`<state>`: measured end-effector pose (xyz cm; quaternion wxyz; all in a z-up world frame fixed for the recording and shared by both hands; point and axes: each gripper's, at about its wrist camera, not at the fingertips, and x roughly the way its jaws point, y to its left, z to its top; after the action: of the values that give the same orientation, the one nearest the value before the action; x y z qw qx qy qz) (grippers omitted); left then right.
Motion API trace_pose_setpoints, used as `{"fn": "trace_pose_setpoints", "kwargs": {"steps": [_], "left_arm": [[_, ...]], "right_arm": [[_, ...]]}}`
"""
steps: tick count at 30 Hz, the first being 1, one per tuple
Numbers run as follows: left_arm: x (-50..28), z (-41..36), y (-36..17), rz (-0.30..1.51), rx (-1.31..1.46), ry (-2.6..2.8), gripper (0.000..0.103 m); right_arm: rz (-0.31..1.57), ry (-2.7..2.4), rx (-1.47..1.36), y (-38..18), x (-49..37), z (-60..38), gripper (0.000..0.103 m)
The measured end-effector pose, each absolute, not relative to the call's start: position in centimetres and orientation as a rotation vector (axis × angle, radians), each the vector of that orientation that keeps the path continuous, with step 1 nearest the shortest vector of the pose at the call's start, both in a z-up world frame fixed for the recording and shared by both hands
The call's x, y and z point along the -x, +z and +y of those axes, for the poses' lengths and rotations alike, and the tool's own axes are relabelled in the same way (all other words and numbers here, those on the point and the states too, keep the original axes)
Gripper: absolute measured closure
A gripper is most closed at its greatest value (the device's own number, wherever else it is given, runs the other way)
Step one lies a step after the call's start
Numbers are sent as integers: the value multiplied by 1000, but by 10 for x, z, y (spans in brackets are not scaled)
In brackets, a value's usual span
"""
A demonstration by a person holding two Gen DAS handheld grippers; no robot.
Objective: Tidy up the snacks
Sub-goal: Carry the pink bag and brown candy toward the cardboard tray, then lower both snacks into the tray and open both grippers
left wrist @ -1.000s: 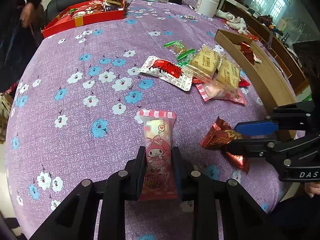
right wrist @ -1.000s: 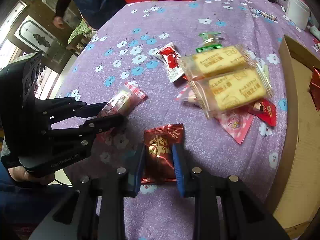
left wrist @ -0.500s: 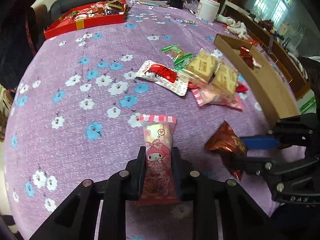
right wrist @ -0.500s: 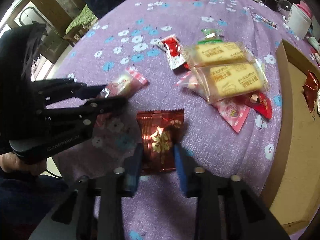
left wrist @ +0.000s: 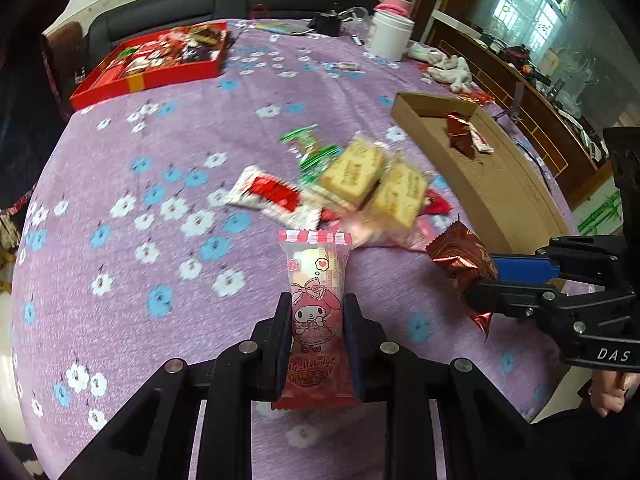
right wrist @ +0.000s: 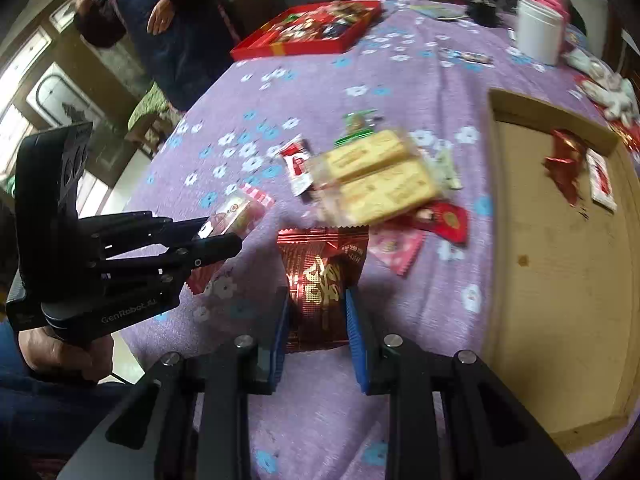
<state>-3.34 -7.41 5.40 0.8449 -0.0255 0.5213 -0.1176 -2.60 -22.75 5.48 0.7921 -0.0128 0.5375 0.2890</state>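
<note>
My left gripper [left wrist: 316, 312] is shut on a pink cartoon-rabbit snack packet [left wrist: 316, 304], held clear above the purple flowered tablecloth [left wrist: 168, 160]. My right gripper [right wrist: 318, 308] is shut on a dark red foil packet [right wrist: 320, 276], also lifted. In the left wrist view the right gripper [left wrist: 486, 280] shows at the right with the red foil packet [left wrist: 460, 256]. In the right wrist view the left gripper [right wrist: 224, 236] shows at the left with the pink packet [right wrist: 240, 212]. A pile of loose snacks [left wrist: 360, 184] lies mid-table, with two yellow biscuit packs [right wrist: 376, 180] on top.
A shallow cardboard tray [right wrist: 560, 280] on the right holds a red foil packet [right wrist: 564, 164] and a small white-and-red one [right wrist: 600, 180]. A red box of sweets [left wrist: 152, 60] and a white jar [left wrist: 388, 36] stand at the back. A person [right wrist: 172, 12] stands beyond the table's left side.
Both grippers have lifted their packets off the cloth and moved a little toward the snack pile and tray. The table looks farther below than before.
</note>
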Motion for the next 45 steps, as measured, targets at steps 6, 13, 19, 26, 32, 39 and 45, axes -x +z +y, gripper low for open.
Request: {"fn": "trace_pose_setpoints", "kwargs": {"steps": [6,13,19,26,32,39,45], "left_arm": [[19,-107,68,1083,10,-302,78],[0,-155,81,1072,-34,-380,79],[-17,-193,85,1075,-38,-443,79],[-43,-235,77,1100,-14,-481,79],[-62,-266,59,1137,-14,-481,79],[-77,-286,42,1163,-44,-465,79],[-81,-297,32,1173,-71,-456,79]], "right_arm": [[1140,550,-60,60,22,-267,77],[1130,438,-149,62,14,-324,77],[1128,370,-176,60,10,-360,77],[1145,303,-187,53,-10,-393,77],[1155,252,-181,45,-37,-411,77],[1170,230,-168,33,-63,-415,77],[1187,220,-173,21,-76,-419,77]]}}
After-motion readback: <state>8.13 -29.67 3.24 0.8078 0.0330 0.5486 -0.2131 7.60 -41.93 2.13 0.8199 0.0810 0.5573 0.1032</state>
